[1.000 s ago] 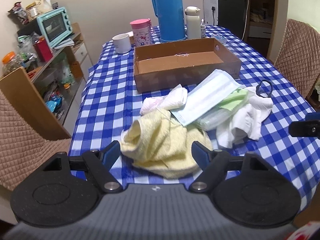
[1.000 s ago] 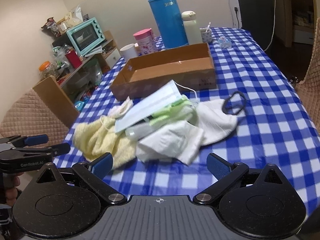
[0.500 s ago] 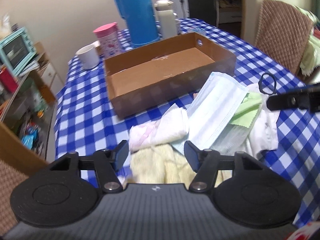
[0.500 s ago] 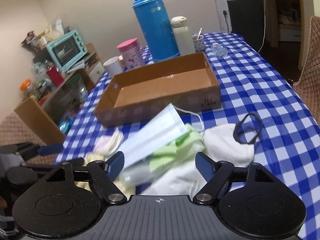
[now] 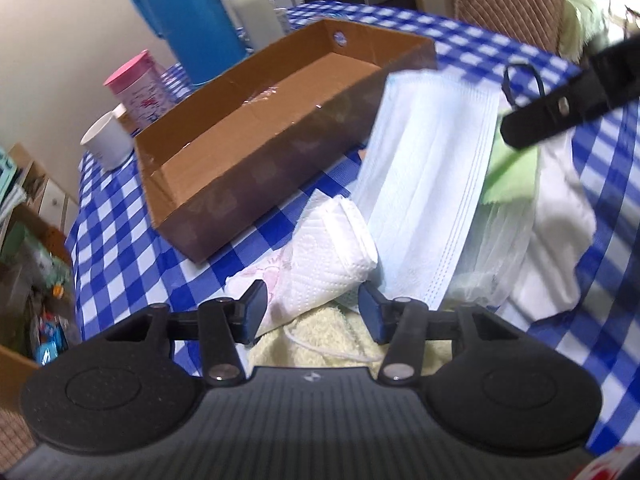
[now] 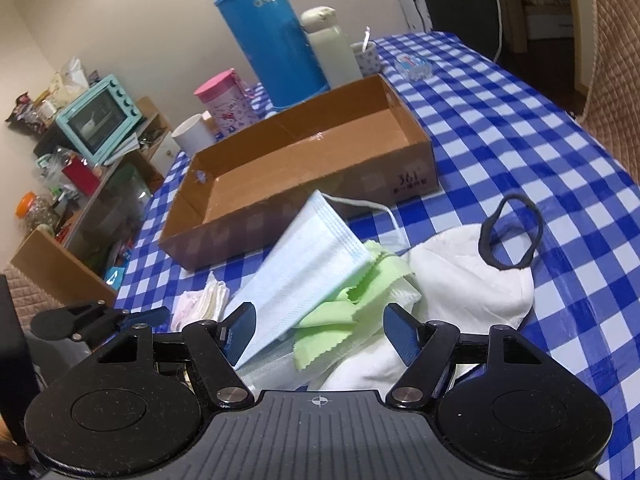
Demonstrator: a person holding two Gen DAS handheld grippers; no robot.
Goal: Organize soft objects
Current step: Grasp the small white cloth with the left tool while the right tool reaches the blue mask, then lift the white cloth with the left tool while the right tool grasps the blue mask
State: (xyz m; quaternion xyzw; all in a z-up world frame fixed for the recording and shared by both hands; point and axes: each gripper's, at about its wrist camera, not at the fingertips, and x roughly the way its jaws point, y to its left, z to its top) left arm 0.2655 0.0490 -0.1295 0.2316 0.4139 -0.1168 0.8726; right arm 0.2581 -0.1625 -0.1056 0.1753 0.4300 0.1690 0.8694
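A pile of soft things lies in front of an empty cardboard box (image 5: 256,120) (image 6: 304,156). It holds a pale blue face mask (image 5: 432,184) (image 6: 308,272), a folded white tissue (image 5: 324,256) (image 6: 204,300), a yellow towel (image 5: 320,336), a green cloth (image 6: 340,308), a white cloth (image 6: 460,272) and a black hair band (image 6: 512,236). My left gripper (image 5: 312,312) is open, low over the towel, its fingers either side of the tissue's near end. My right gripper (image 6: 320,330) is open over the mask and green cloth.
A blue thermos (image 6: 272,32), a white flask (image 6: 332,48), a pink cup (image 6: 224,100) and a white mug (image 6: 192,132) stand behind the box on the blue checked tablecloth (image 6: 520,140). A cluttered shelf with a teal oven (image 6: 100,116) stands left. A padded chair (image 6: 616,80) is at right.
Both grippers have moved forward and down toward the pile. The left one has passed over the yellow towel to the tissue and narrowed its jaws; the right one now hangs over the mask.
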